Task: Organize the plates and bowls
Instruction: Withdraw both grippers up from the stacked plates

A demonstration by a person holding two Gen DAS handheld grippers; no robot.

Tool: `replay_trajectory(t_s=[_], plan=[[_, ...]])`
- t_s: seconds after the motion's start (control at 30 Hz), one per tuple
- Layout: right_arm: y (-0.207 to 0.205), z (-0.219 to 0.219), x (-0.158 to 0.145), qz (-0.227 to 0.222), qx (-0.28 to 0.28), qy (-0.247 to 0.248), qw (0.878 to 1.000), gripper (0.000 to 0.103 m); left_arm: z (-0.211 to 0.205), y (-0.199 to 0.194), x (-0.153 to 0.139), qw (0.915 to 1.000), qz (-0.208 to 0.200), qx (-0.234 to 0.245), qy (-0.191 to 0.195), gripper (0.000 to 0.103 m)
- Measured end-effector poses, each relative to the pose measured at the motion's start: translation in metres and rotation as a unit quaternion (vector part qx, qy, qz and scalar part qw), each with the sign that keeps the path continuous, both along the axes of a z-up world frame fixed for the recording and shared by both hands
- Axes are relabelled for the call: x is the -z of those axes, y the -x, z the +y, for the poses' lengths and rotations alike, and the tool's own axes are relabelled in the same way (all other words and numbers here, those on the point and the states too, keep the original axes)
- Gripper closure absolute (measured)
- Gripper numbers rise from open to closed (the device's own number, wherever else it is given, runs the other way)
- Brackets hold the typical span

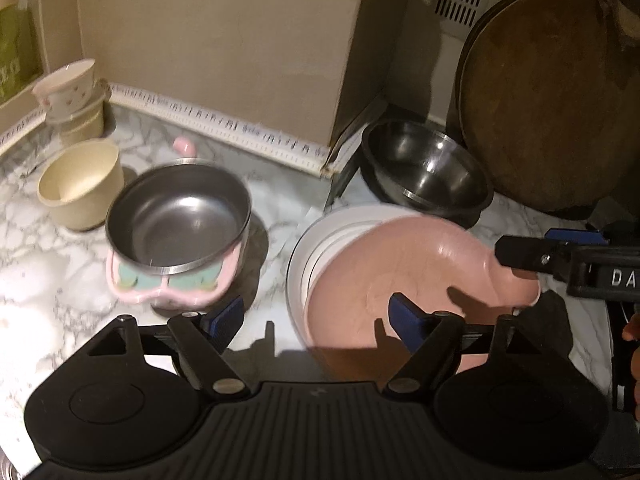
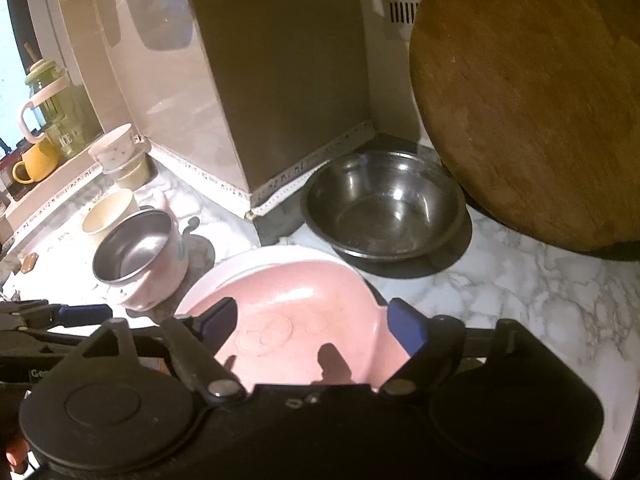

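Left claw (image 1: 318, 316) released, blue pads spread wide with nothing between them, hanging above the near rim of the pink plate (image 1: 404, 276). Left wrist view: that plate lies flat on top of the white plates (image 1: 316, 240), stacked like on like on the marble desk (image 1: 280, 200), probably to free room. Right claw (image 1: 516, 256) reaches in from the right, a finger over the plate's far edge; contact unclear. Pink-cased steel bowl (image 1: 176, 224) stands upright to the left, mouth up; a plain steel bowl (image 1: 428, 168) sits behind the stack. Right wrist view: right claw (image 2: 312, 320) also released, jaws straddling the pink plate (image 2: 296, 300) without pinching it. The plate is nearly round, so no real long axis; it faces up, its small tab toward this claw.
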State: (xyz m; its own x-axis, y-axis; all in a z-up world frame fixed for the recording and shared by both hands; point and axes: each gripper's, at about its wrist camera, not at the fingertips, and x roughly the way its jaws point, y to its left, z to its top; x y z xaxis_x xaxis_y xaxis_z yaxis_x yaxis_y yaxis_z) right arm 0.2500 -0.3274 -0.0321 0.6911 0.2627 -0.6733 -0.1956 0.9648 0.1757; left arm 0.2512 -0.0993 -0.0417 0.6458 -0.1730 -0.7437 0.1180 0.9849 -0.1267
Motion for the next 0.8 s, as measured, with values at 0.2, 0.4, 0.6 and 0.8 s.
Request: replay_trajectory(t_s=[0.2,0.4,0.6,0.8], plan=[[-0.013,-0.01,-0.01,-0.012,0.013,-0.002,1.0,0.004,-0.013,-0.023,-0.017,0.9996,-0.02,-0.002,0.02,0.022],[-0.021,-0.022,-0.013,-0.011,0.022,-0.012,1.0,0.003,-0.023,-0.038,-0.025,0.9992,-0.031,-0.009,0.025,0.022],[-0.035,-0.033,-0.009,-0.004,0.034,-0.008,0.999,0.002,-0.035,-0.054,-0.026,0.9995,-0.024,-0.006,0.022,0.022],[-0.062,-0.051,0.006,0.02,0.076,-0.002,0.997,0.003,-0.058,-0.094,-0.019,0.9998,-0.01,-0.003,0.014,0.022]])
